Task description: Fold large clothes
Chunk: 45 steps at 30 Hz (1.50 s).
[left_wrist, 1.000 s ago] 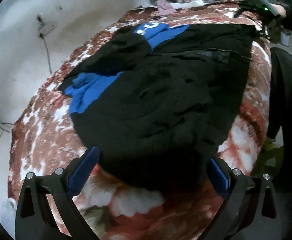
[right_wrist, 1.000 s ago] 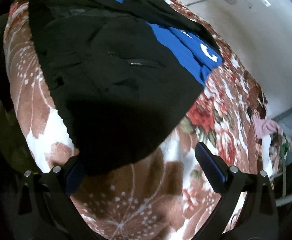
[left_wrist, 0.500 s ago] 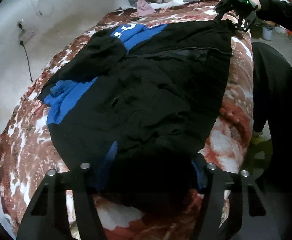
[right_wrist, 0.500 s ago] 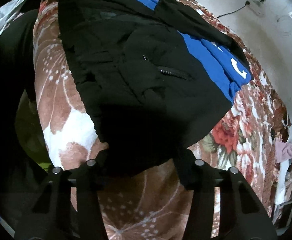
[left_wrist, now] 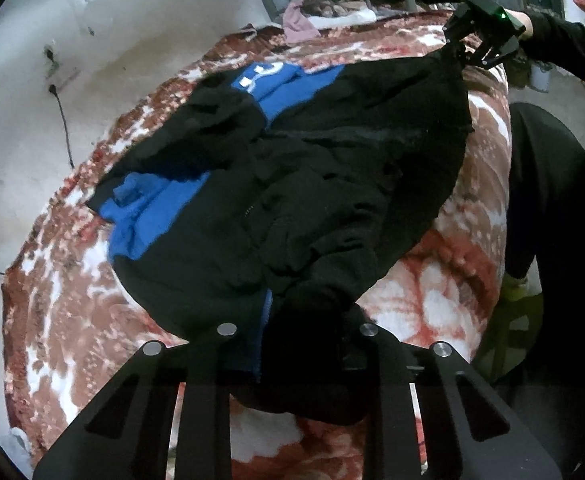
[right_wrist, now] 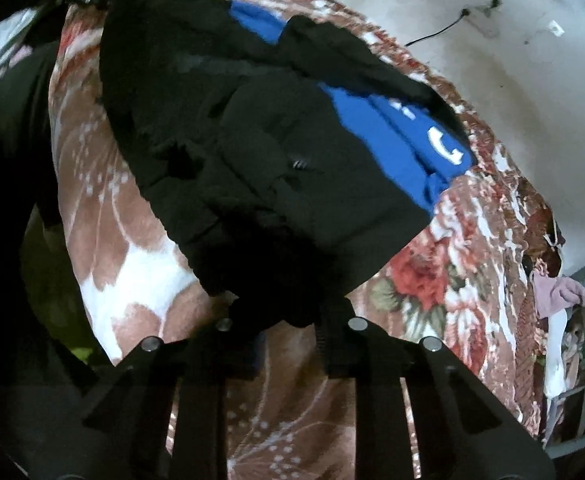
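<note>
From my left tool (left_wrist: 296,344) the jacket (left_wrist: 312,184) spreads straight ahead across the bed (left_wrist: 52,300), its near corner caught between the fingers. My right tool (left_wrist: 480,40) sits at the far right corner, gripping that end. A wall (left_wrist: 32,60) runs along the left, beyond the bed. Ahead of my right tool (right_wrist: 288,332), the jacket (right_wrist: 252,140) lies forward, with a clothes pile (right_wrist: 560,292) off to its right past the bed's (right_wrist: 452,280) edge.
</note>
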Tool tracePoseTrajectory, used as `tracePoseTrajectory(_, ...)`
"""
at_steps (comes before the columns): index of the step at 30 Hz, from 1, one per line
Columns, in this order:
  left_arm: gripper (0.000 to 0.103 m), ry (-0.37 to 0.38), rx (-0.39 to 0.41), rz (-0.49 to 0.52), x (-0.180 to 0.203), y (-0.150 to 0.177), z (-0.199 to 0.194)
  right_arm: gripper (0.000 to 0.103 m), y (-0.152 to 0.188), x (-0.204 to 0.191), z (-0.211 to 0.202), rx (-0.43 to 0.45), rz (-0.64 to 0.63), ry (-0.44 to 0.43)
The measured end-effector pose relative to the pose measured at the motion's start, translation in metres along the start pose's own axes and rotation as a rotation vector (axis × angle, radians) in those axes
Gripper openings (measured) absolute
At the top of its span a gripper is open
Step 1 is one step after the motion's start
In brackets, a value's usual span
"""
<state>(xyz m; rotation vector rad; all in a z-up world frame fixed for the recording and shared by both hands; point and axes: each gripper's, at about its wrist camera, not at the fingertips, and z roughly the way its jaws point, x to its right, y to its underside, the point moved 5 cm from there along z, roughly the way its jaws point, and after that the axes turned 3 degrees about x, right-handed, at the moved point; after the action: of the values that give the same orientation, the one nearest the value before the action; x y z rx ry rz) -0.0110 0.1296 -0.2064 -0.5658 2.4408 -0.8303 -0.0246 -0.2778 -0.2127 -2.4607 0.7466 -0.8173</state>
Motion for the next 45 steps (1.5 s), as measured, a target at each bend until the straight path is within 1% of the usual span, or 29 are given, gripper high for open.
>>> tracePoseTrajectory(6,0.022,-0.02,0.047,0.01,-0.017,-0.027,-0.01,0.02,-0.028,0.025,-0.016,0.077,0.055,0.02)
tracePoseTrajectory(7,0.022,-0.031,0.059,0.02,-0.021,-0.034,-0.013,0.02,-0.032,0.027,-0.018,0.084,0.057,0.022)
tracePoseTrajectory(8,0.022,-0.033,0.064,0.024,-0.023,-0.039,-0.015,0.017,-0.038,0.031,-0.02,0.092,0.057,0.025)
tracePoseTrajectory(14,0.022,-0.057,0.095,0.067,-0.045,-0.067,-0.024,0.016,-0.066,0.05,-0.029,0.13,0.069,0.044)
tracePoseTrajectory(18,0.022,-0.06,0.134,0.066,-0.057,-0.086,-0.03,0.016,-0.086,0.065,-0.031,0.153,0.089,0.05)
tracePoseTrajectory(20,0.022,-0.071,0.152,0.075,-0.069,-0.098,-0.031,0.015,-0.098,0.077,-0.031,0.17,0.109,0.049)
tracePoseTrajectory(25,0.021,-0.067,0.193,0.104,-0.1,-0.135,-0.031,0.015,-0.128,0.113,-0.03,0.197,0.14,0.065)
tracePoseTrajectory(28,0.021,-0.071,0.211,0.1,-0.124,-0.154,-0.028,0.014,-0.144,0.145,-0.023,0.197,0.165,0.093)
tracePoseTrajectory(33,0.022,-0.052,0.213,0.078,-0.181,-0.19,-0.005,0.014,-0.166,0.207,-0.006,0.187,0.241,0.108)
tracePoseTrajectory(35,0.022,-0.034,0.207,0.062,-0.204,-0.202,0.006,0.014,-0.173,0.23,0.004,0.176,0.265,0.112)
tracePoseTrajectory(38,0.022,0.005,0.193,0.024,-0.244,-0.222,0.03,0.014,-0.185,0.274,0.029,0.145,0.326,0.098)
tracePoseTrajectory(42,0.022,0.029,0.141,-0.044,-0.305,-0.237,0.073,0.014,-0.192,0.323,0.069,0.097,0.402,0.072)
tracePoseTrajectory(43,0.022,0.037,0.125,-0.067,-0.319,-0.238,0.084,0.014,-0.193,0.335,0.08,0.084,0.418,0.067)
tracePoseTrajectory(45,0.022,0.028,0.076,-0.096,-0.348,-0.236,0.116,0.014,-0.197,0.354,0.104,0.061,0.444,0.056)
